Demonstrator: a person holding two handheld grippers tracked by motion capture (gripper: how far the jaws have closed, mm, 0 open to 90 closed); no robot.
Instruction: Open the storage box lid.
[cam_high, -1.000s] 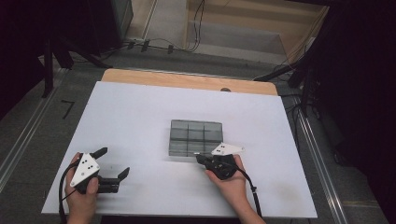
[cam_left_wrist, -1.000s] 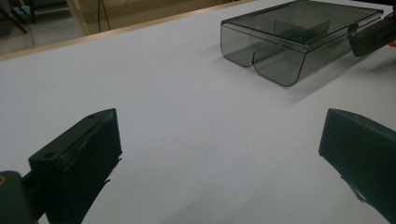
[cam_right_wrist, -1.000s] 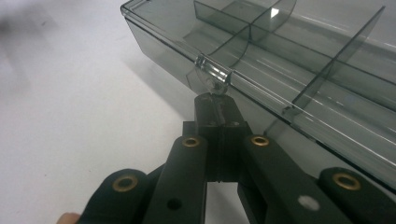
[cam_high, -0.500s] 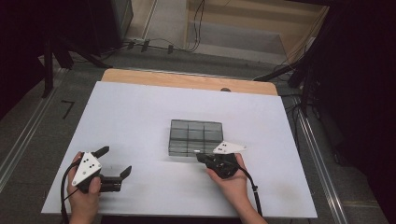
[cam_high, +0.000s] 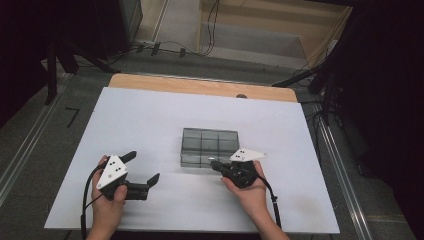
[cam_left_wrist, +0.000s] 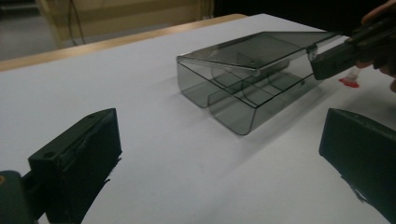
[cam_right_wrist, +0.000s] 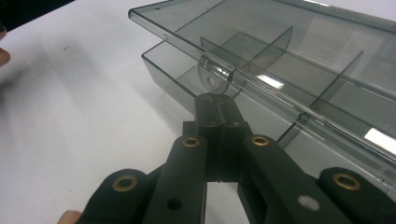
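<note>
Now I'm pinching the latch tab (cam_right_wrist: 212, 80) on the box (cam_high: 209, 146) lid with my right gripper (cam_high: 216, 163), jaws closed; my left gripper (cam_high: 144, 167) is hovering wide open, holding nothing.

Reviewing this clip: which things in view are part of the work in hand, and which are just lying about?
In the job:
- smoky clear compartment box, its lid lifted slightly
- lid's front tab
- right gripper, shut, at that tab
- left gripper, open, apart from the box

Lying about:
- small red mark on the white table
- cables on the floor
</note>
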